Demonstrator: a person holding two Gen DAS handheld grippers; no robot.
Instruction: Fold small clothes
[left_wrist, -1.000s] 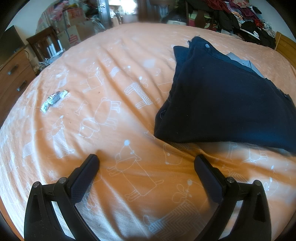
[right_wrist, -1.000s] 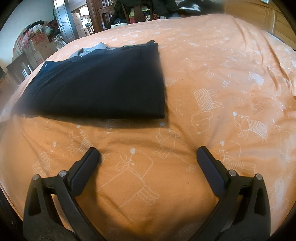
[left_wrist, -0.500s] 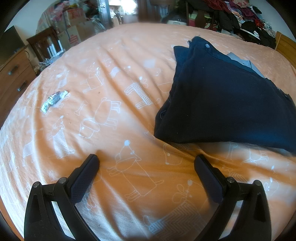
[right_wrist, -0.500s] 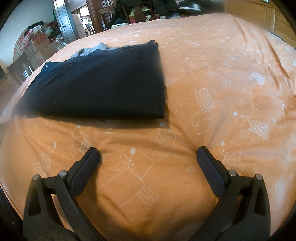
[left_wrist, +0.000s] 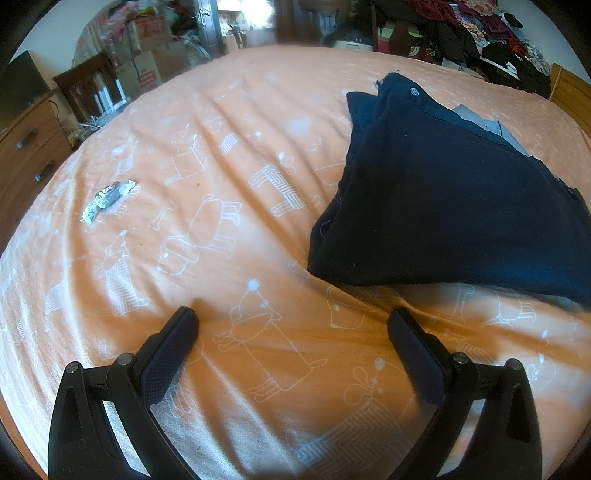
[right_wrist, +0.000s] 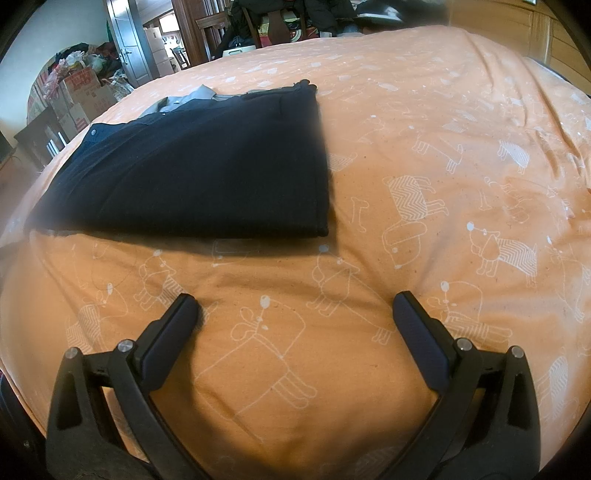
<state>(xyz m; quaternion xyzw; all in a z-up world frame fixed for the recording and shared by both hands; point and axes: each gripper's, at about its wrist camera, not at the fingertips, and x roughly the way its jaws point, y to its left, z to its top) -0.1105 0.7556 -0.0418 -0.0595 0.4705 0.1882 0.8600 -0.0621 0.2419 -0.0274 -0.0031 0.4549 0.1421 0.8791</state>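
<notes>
A dark navy garment (left_wrist: 443, 199) lies folded into a flat rectangle on the orange bedsheet (left_wrist: 229, 155), with a grey piece of cloth (left_wrist: 487, 125) peeking out at its far edge. In the right wrist view the same navy garment (right_wrist: 199, 170) sits ahead and left, grey cloth (right_wrist: 188, 99) showing behind it. My left gripper (left_wrist: 291, 317) rests open just short of the garment's near left corner, nothing between its fingers. My right gripper (right_wrist: 295, 302) is open too, low over the bare orange bedsheet (right_wrist: 443, 147) a little in front of the garment's near edge.
A small crumpled wrapper (left_wrist: 107, 199) lies on the sheet to the left. A wooden dresser (left_wrist: 26, 147) and a chair (left_wrist: 92, 92) stand beyond the left bed edge. Cardboard boxes (right_wrist: 81, 92) and a heap of clothes (left_wrist: 480, 37) crowd the far side of the room.
</notes>
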